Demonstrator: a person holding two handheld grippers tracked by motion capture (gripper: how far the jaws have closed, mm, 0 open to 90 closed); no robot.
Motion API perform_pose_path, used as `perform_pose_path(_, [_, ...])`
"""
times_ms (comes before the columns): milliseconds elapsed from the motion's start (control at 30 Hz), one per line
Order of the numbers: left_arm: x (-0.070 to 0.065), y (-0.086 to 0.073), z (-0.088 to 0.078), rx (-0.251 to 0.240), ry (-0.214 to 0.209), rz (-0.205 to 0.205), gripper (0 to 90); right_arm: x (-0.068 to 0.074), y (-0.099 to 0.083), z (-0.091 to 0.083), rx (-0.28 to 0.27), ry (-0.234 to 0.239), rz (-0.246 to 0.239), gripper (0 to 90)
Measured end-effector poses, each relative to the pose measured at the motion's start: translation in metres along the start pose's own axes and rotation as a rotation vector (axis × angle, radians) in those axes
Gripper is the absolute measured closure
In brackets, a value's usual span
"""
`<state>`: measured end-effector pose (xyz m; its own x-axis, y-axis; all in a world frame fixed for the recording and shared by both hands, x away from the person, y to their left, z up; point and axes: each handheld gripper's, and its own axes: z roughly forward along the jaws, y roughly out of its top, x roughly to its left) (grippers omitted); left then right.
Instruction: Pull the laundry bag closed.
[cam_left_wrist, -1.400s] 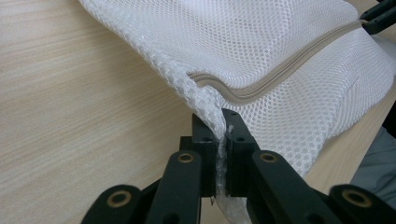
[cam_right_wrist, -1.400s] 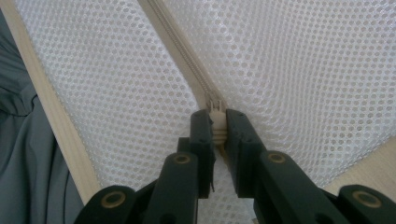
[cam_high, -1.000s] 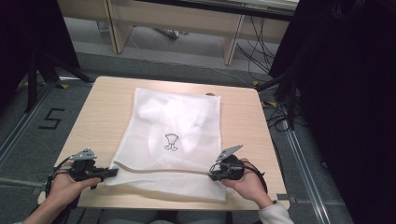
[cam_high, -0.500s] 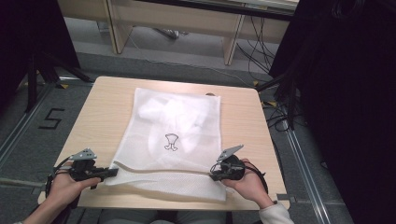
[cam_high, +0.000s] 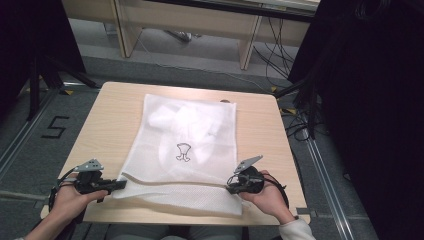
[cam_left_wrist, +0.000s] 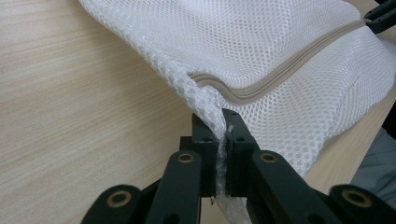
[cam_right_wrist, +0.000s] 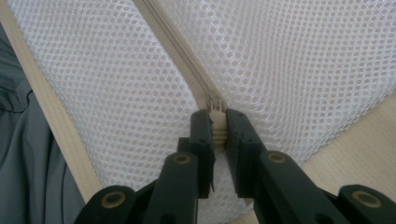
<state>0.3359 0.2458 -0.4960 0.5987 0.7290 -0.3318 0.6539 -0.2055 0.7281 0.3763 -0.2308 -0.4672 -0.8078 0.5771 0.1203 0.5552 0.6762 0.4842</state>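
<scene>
A white mesh laundry bag (cam_high: 185, 145) lies flat on the wooden table (cam_high: 110, 120), with white cloth and a small dark print showing inside. A beige zipper (cam_high: 175, 182) runs across its near end. My left gripper (cam_high: 120, 184) is shut on the bag's left corner fabric (cam_left_wrist: 210, 109), just past the zipper's end (cam_left_wrist: 205, 79). At the zipper's right end, my right gripper (cam_high: 230, 188) is shut on the zipper pull (cam_right_wrist: 216, 122). The zipper (cam_right_wrist: 180, 49) looks closed along its length.
The bag's near edge hangs close to the table's front edge (cam_high: 165, 220). Bare table lies to the left and right of the bag. Cables (cam_high: 300, 125) and desk legs stand on the floor beyond the table. Grey trousers (cam_right_wrist: 28, 154) show below the table edge.
</scene>
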Motion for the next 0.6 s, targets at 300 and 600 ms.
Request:
perform_pose_path(300, [-0.0001,0.0,-0.0001,-0.002,0.001,-0.001,84.6,-0.0021,-0.004,-0.0017,-0.004,-0.011,0.01,82.3])
perform_pose_path(600, [-0.0001,-0.0001,0.0,-0.004,0.0,-0.004,84.5,-0.0041,-0.0076,-0.0037,0.011,-0.018,0.022,82.2])
